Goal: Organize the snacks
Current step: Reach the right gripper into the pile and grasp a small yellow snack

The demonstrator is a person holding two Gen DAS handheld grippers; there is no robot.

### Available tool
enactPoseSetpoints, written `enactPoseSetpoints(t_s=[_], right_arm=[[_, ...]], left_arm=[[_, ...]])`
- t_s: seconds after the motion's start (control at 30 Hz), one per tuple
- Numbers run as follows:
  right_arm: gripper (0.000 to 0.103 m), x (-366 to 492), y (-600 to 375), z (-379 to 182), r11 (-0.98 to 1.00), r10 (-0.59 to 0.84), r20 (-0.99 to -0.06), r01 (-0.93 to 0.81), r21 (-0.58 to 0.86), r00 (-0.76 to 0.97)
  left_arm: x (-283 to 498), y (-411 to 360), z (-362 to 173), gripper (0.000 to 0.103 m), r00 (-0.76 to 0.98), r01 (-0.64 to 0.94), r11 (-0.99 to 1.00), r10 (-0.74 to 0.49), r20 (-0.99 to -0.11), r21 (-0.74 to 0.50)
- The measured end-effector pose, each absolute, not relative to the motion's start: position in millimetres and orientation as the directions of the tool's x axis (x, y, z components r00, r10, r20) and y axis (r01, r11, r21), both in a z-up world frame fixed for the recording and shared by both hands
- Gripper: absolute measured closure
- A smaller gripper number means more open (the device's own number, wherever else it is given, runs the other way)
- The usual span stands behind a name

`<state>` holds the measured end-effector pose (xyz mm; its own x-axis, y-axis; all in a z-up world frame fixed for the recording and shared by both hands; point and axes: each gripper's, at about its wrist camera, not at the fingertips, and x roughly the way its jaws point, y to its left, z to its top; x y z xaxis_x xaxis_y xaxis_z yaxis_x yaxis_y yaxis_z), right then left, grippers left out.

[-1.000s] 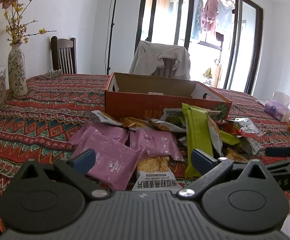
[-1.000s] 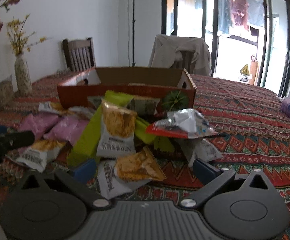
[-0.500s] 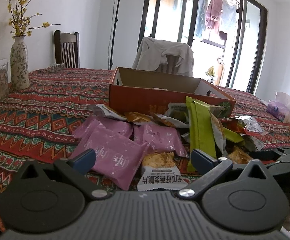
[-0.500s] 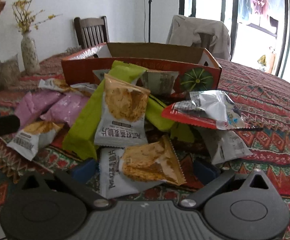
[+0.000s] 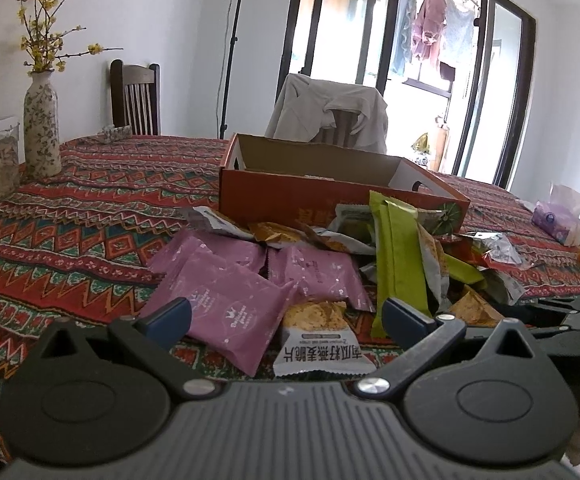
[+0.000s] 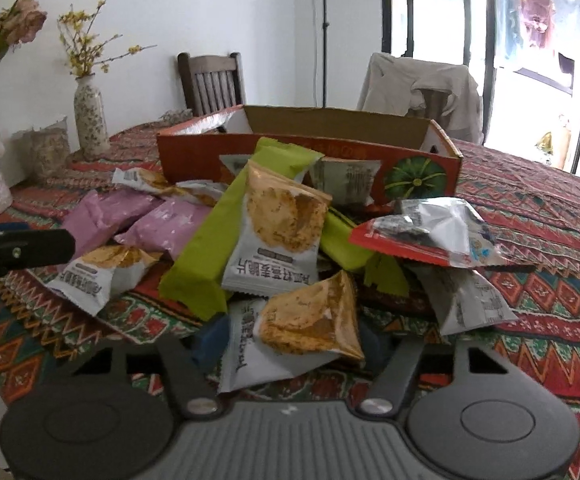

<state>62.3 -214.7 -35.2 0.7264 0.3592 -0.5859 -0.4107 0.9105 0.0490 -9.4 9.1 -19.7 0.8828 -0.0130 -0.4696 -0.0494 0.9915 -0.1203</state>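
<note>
Left wrist view, change: scene unchanged from a second ago.
Left gripper (image 5: 286,314): jaws wide apart, gripping nothing, poised over pink packets (image 5: 230,304) on the tablecloth (image 5: 70,216).
Right wrist view, change: fingers narrowed from full spread.
Right gripper (image 6: 290,338): jaws closing around a white-and-orange cracker packet (image 6: 290,332), crinkled, lying before the orange box (image 6: 309,156).
</note>
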Motion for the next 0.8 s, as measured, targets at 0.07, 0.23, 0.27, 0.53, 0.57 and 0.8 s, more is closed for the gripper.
enactPoseSetpoints(t_s=[0.07,0.23,0.27,0.53,0.57,0.8], right_arm=[[0.057,61,-221,-35,0.911,0.373,-0.581,-0.404,0.081,0.724],[0.065,52,-226,-29,0.918,0.368,-0.550,-0.387,0.087,0.750],[0.065,49,-227,-27,0.919,0.366,-0.540,-0.385,0.082,0.758],[0.072,33,-234,-5,0.929,0.350,-0.469,-0.366,0.059,0.811],[0.082,31,-235,-3,0.929,0.348,-0.460,-0.365,0.056,0.817],[0.091,27,-239,4,0.932,0.345,-0.436,-0.357,0.056,0.831]], left_arm=[[-10,9,-19,0.000,0.884,-0.049,0.991,-0.013,-0.468,-0.121],[-12,9,-18,0.000,0.884,-0.053,0.991,-0.009,-0.467,-0.120],[-13,10,-17,0.000,0.884,-0.055,0.991,-0.007,-0.467,-0.119],[-15,19,-15,0.000,0.884,-0.089,0.989,0.026,-0.467,-0.114],[-14,20,-16,0.000,0.881,-0.096,0.989,0.032,-0.472,-0.112],[-4,34,-21,0.000,0.863,-0.133,0.986,0.066,-0.501,-0.099]])
